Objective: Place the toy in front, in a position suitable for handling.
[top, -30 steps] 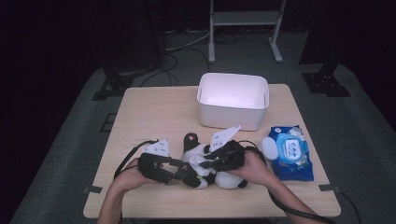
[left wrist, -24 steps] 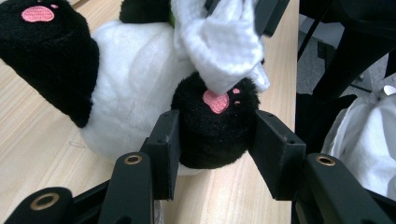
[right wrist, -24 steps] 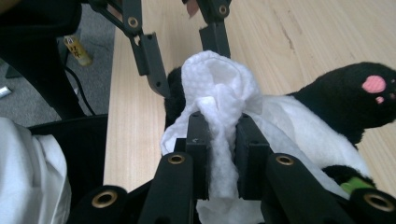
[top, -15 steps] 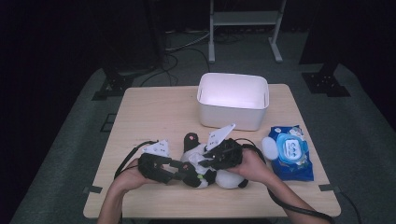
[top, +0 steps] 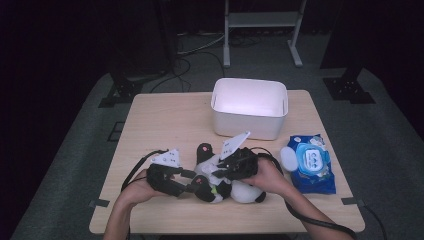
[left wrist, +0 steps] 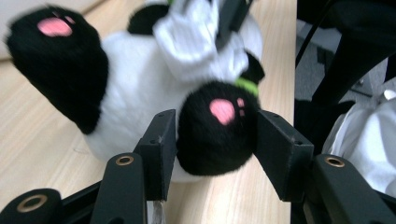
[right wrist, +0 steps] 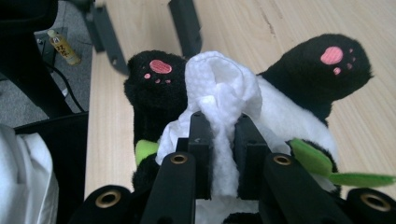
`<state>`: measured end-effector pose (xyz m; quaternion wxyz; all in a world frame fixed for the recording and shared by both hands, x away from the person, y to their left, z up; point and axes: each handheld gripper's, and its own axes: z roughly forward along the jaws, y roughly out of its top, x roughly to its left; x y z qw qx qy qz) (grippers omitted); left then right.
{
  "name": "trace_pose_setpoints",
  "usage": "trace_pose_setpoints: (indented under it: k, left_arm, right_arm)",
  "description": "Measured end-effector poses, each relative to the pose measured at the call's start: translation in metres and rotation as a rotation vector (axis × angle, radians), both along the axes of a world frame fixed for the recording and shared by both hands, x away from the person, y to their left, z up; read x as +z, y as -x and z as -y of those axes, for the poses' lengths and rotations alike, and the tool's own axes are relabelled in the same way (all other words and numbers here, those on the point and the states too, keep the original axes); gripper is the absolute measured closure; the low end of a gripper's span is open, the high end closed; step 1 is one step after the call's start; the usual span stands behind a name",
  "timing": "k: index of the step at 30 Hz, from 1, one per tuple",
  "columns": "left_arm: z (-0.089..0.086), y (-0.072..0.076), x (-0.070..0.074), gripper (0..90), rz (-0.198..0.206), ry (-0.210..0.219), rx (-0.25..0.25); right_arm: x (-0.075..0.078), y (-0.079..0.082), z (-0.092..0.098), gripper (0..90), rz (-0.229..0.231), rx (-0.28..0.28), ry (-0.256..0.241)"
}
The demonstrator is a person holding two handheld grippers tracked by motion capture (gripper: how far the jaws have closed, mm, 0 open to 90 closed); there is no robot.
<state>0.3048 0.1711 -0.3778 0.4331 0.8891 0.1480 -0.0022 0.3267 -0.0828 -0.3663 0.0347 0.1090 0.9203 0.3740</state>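
Panda plush toy (top: 220,182) lies on its back near the front edge of the wooden table (top: 165,125), approx centre, betw the two hand-held grippers. Black paws w/ pink pads; green bits by its arms in the right gripper view.

Left gripper (top: 187,182) comes in from 9 o'clock of the toy. In the left gripper view its jaws sit either side of one black paw (left wrist: 217,128), narrow gap, pads touching the fur on both sides, so it's gripping that paw. Second paw (left wrist: 58,60) sticks up at approx 10 o'clock in that view, blurred.

Right gripper (top: 222,172) sits over the toy's belly, coming from 3 o'clock. Right gripper view: jaws nearly closed, pinching a white wipe (right wrist: 224,102), bunched up and pressed on the white belly betw the two legs. Wipe rises above the jaw tips in a crumpled loop.

White bin (top: 250,107) stands at 12 o'clock of the toy, towards the back of the table, near but apart from it. Blue wipes pack (top: 311,162) lies at 3 o'clock, beside the person's right hand (top: 267,175), w/ its white lid (top: 288,158) flipped open on the side nearer the toy.

Person's left hand (top: 137,187) holds the left gripper at approx 8 o'clock of the toy; cable (top: 140,165) loops back from it over the table.
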Motion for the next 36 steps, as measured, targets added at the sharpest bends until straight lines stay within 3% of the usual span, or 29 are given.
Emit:
trace_pose_setpoints:
  k: [5, 9, 11, 15, 16, 19, 24, 32, 36]
  left_arm:
    - [-0.003, 0.002, 0.007, 48.5, 0.023, 0.011, 0.019]
    - [0.001, 0.0, -0.001, 48.4, 0.0, -0.019, 0.013]
    - [0.003, -0.002, -0.006, 47.6, -0.018, -0.011, 0.007]
    - [0.003, -0.003, -0.007, 48.4, -0.033, -0.005, 0.002]
    - [0.003, -0.002, -0.008, 48.8, -0.038, -0.004, 0.003]
    - [0.003, -0.002, -0.008, 50.7, -0.047, -0.007, -0.009]
    - [0.004, -0.002, -0.009, 50.7, -0.053, -0.012, -0.015]
    - [0.005, -0.002, -0.01, 50.7, -0.048, -0.013, -0.019]
    - [0.007, -0.002, -0.011, 49.7, -0.051, -0.019, -0.019]
  right_arm:
    - [-0.003, 0.009, -0.001, 79.0, -0.01, 0.024, 0.005]
    - [-0.003, 0.017, -0.003, 79.0, -0.002, 0.044, 0.023]
    - [-0.002, 0.019, -0.005, 79.0, 0.007, 0.051, 0.03]
    - [0.006, 0.022, -0.008, 79.3, 0.041, 0.051, -0.01]
    - [0.009, 0.021, -0.01, 79.3, 0.067, 0.048, -0.004]
    - [0.016, 0.014, -0.015, 79.3, 0.086, 0.025, -0.003]
    - [0.019, 0.003, -0.02, 79.3, 0.128, -0.015, 0.047]
    - [0.019, -0.009, 0.001, 79.3, 0.103, -0.057, 0.037]
    - [0.019, -0.012, 0.0, 79.3, 0.081, -0.053, 0.031]
